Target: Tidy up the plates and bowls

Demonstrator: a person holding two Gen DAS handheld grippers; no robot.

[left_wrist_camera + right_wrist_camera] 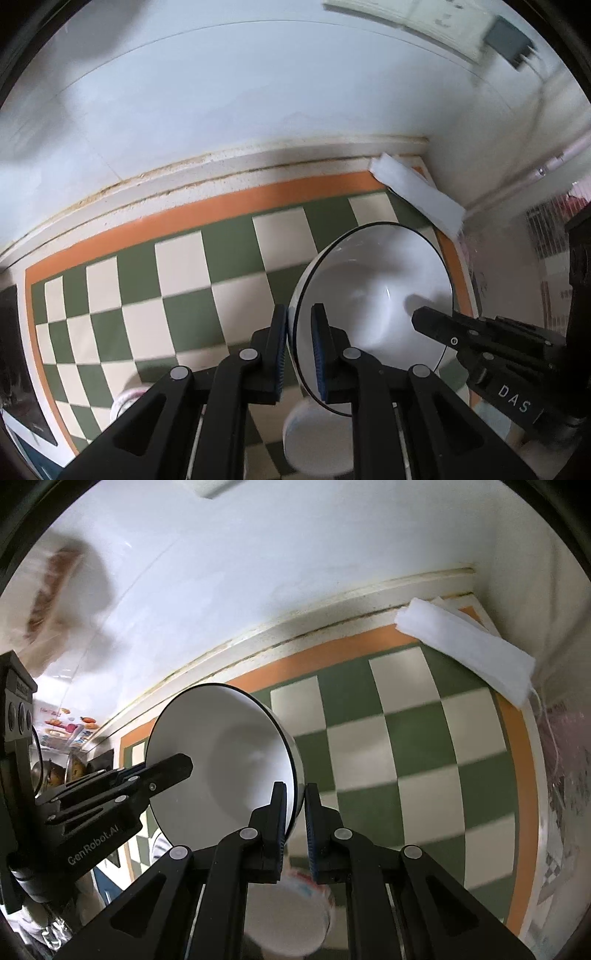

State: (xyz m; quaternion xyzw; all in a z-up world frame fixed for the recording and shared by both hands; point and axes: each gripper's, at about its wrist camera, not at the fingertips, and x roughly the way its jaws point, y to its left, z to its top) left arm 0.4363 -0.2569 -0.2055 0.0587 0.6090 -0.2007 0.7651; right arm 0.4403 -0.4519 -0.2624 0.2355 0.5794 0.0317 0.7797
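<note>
A white bowl with a thin black rim (376, 291) is held tilted above the checkered mat, gripped on opposite sides. My left gripper (299, 328) is shut on its left rim. My right gripper (295, 805) is shut on the right rim of the same bowl (221, 760). Each gripper shows in the other's view: the right one (436, 325) and the left one (170, 771). Below the held bowl sits a second white bowl (314, 439), seen in the right wrist view with red and blue marks on its side (288, 919).
A green and cream checkered mat with an orange border (184, 280) covers the counter. A folded white cloth (469, 646) lies in the far right corner against the white wall. A small pale cup (123, 400) stands at lower left. Kitchen clutter (62, 771) sits at far left.
</note>
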